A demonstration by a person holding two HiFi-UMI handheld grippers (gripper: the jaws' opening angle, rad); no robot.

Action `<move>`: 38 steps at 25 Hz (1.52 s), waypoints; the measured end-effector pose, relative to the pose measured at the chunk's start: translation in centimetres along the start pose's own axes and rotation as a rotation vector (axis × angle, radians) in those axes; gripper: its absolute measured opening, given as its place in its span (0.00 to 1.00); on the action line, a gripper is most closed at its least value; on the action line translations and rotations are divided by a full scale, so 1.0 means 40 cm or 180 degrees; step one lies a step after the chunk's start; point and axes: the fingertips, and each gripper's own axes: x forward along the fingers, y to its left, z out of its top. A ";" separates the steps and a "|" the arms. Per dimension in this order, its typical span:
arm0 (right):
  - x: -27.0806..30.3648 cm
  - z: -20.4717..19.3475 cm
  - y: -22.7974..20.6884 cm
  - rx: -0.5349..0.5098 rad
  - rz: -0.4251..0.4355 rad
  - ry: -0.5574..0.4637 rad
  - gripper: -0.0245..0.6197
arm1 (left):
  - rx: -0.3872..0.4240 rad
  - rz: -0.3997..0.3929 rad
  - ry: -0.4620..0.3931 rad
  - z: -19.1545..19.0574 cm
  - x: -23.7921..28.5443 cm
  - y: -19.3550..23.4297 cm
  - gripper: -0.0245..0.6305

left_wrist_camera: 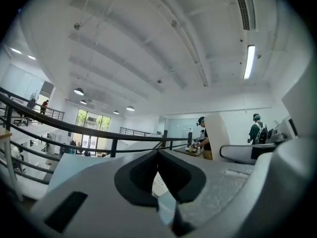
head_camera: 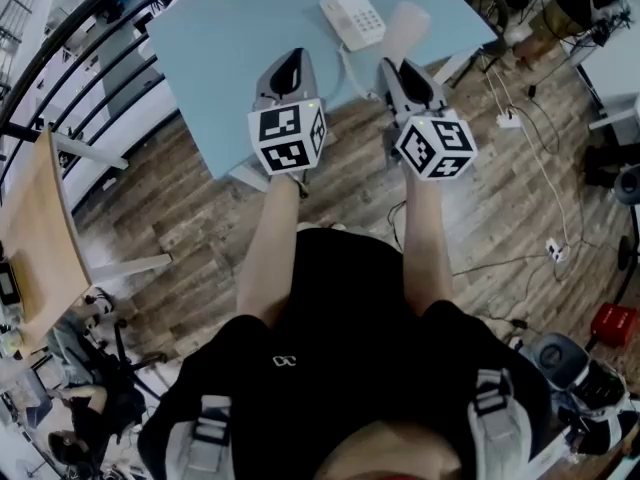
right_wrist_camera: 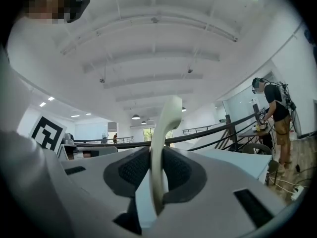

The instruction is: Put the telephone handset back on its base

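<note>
The cream telephone base (head_camera: 352,18) with its keypad lies on the far part of the light-blue table (head_camera: 230,48). My right gripper (head_camera: 410,76) is held above the table's near edge and is shut on the cream handset (head_camera: 405,28), which sticks up out of the jaws toward the base. In the right gripper view the handset (right_wrist_camera: 166,128) stands upright, pinched between the dark pads (right_wrist_camera: 133,170). My left gripper (head_camera: 290,68) hovers just to the left of it, over the table edge. Its jaws meet at the tips with nothing between them. The handset (left_wrist_camera: 215,133) also shows in the left gripper view.
A curled cord (head_camera: 350,73) runs from the base toward the table edge. Below is wood flooring with cables and a power strip (head_camera: 508,120). A wooden desk (head_camera: 40,238) stands at the left beside a black railing (head_camera: 60,38). People stand in the background.
</note>
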 end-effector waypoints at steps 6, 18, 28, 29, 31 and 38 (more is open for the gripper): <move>-0.023 0.032 -0.040 0.0039 0.0078 -0.0063 0.16 | 0.0050 0.0021 -0.0069 0.019 0.007 -0.049 0.04; -0.024 -0.021 -0.130 0.0237 0.0037 -0.0014 0.16 | 0.0124 -0.0017 -0.0037 -0.013 0.060 -0.086 0.04; 0.162 -0.039 -0.214 0.0160 0.0095 0.0128 0.16 | -0.0065 0.0049 0.0045 -0.064 0.246 0.013 0.04; 0.193 -0.040 -0.228 0.0167 0.0094 0.0138 0.16 | -0.0089 0.0066 0.0063 -0.071 0.271 0.029 0.04; 0.255 -0.052 -0.248 0.0206 0.0094 0.0155 0.16 | -0.0113 0.0093 0.0121 -0.092 0.321 0.070 0.04; 0.500 -0.121 -0.316 0.0346 0.0062 0.0336 0.16 | -0.0192 0.0117 0.0430 -0.162 0.541 0.219 0.04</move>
